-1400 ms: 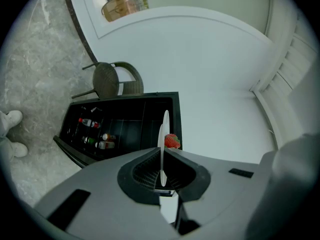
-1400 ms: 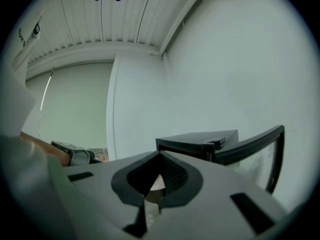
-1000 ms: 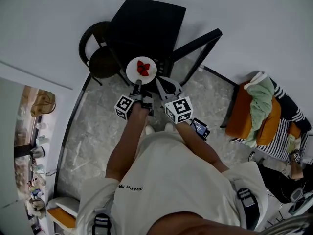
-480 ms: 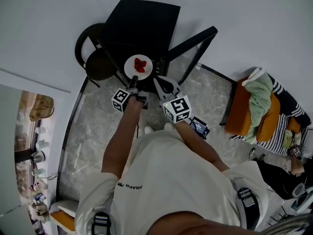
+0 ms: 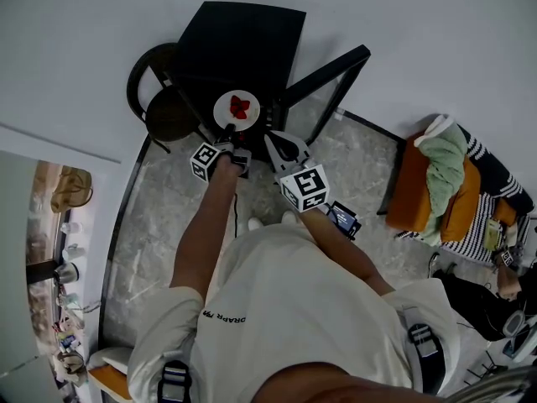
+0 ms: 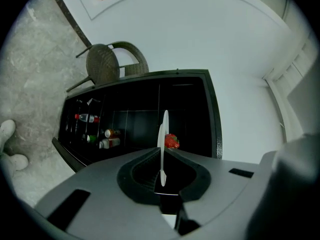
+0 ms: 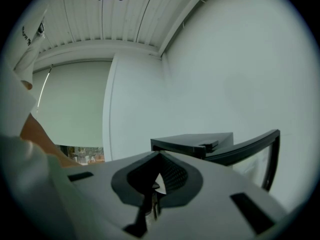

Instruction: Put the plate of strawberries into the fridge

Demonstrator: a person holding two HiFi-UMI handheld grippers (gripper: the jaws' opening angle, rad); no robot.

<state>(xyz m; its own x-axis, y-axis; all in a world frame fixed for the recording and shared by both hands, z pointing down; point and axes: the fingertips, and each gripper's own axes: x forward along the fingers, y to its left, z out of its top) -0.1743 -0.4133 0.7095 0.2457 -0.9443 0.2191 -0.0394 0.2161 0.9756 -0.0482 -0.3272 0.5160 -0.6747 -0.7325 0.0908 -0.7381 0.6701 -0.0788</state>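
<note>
Seen from above, a person in a white T-shirt (image 5: 285,309) stands on a pale marble floor (image 5: 159,217) facing a small black fridge (image 5: 243,44) against a white wall. The fridge door (image 5: 323,78) stands open to the right. A round dark wicker chair (image 5: 164,103) sits just left of the fridge.

The left claw (image 5: 228,137) is clamped on the rim of a white plate (image 5: 236,110), which carries red strawberries (image 5: 240,107). The plate is held at the fridge's open front (whether it has crossed into the opening cannot be told). In the left gripper view the plate (image 6: 164,126) shows edge-on, pinched between the 2 jaws of the left claw (image 6: 161,156), with a strawberry (image 6: 171,141) to its right and the dark fridge interior (image 6: 135,119) behind. Bottles (image 6: 100,136) lie at the interior's left.

The right claw (image 5: 272,138) hangs just right of the plate, near the door, jaws together and empty. In its own view the right claw (image 7: 160,154) points level past the fridge top (image 7: 195,143).

A heap of orange, green and striped cloth (image 5: 453,191) lies well apart at the right.
</note>
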